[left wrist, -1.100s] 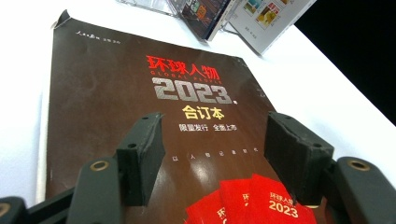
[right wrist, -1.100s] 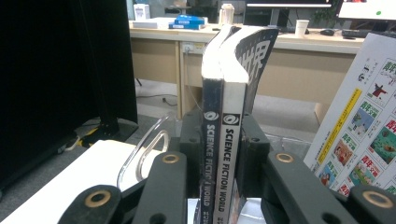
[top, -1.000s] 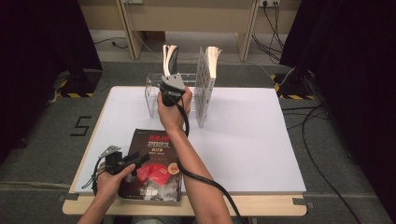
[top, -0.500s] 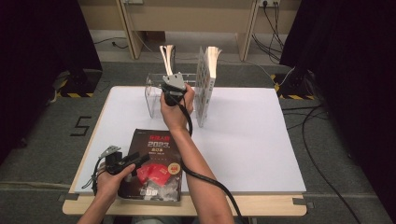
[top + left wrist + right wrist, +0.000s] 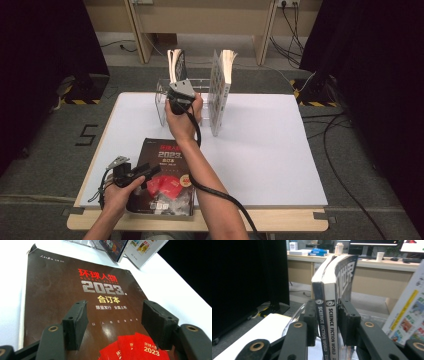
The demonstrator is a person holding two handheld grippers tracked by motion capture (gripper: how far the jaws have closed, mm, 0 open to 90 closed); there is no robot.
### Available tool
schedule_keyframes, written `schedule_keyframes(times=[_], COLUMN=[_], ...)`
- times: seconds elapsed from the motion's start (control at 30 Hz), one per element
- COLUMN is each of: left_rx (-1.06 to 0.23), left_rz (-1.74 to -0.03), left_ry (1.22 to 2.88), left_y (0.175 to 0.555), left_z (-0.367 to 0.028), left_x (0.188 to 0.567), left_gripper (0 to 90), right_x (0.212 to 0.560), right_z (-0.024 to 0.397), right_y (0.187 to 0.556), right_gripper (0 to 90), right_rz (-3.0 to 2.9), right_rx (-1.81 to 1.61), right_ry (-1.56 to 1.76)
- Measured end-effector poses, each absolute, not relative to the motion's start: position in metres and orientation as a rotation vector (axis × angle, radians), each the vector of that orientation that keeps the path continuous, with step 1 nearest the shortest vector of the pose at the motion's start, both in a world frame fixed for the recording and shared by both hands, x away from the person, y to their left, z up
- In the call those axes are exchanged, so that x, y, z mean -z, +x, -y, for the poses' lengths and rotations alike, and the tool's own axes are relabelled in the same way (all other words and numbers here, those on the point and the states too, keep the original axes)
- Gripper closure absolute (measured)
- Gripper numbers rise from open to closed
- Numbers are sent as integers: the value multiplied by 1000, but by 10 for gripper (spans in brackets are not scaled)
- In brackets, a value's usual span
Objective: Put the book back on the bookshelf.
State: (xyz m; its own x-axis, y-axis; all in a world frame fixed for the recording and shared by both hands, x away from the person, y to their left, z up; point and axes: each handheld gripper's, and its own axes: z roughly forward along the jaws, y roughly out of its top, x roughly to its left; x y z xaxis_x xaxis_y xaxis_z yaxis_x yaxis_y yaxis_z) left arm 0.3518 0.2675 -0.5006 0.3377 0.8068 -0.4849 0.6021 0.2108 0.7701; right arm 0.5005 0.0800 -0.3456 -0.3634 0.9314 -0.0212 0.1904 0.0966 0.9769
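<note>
Standing in clear rack (image 5: 162, 100): two floppy magazines (image 5: 329, 315), right gripper (image 5: 327, 322) just easing open, seemingly pinching spines.

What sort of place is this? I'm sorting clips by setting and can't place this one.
Probably an office or lab set up for recording. A white table stands between black curtains, cables run across the grey floor, and desks with monitors stand behind.
</note>
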Motion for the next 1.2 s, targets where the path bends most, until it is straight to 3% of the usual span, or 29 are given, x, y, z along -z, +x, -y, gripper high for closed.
schedule_keyframes(times=[0.13, 0.4, 1.07, 1.2], left_rx=[-233, -233, -231, -230], left_rz=[-1351, -1350, -1350, -1350], left_ry=[1480, 1482, 1481, 1482], left_y=[352, 352, 351, 351], left_z=[-269, -268, -268, -268], left_x=[500, 500, 500, 501], left_gripper=[368, 367, 367, 367], right_x=[346, 340, 345, 344], right_z=[-80, -77, -84, -84], right_y=[502, 507, 505, 506], right_gripper=[662, 727, 626, 674], right_rz=[-1692, -1681, -1668, -1690], right_rx=[-1357, -1371, -1398, -1374], right_ry=[1129, 1223, 1226, 1221])
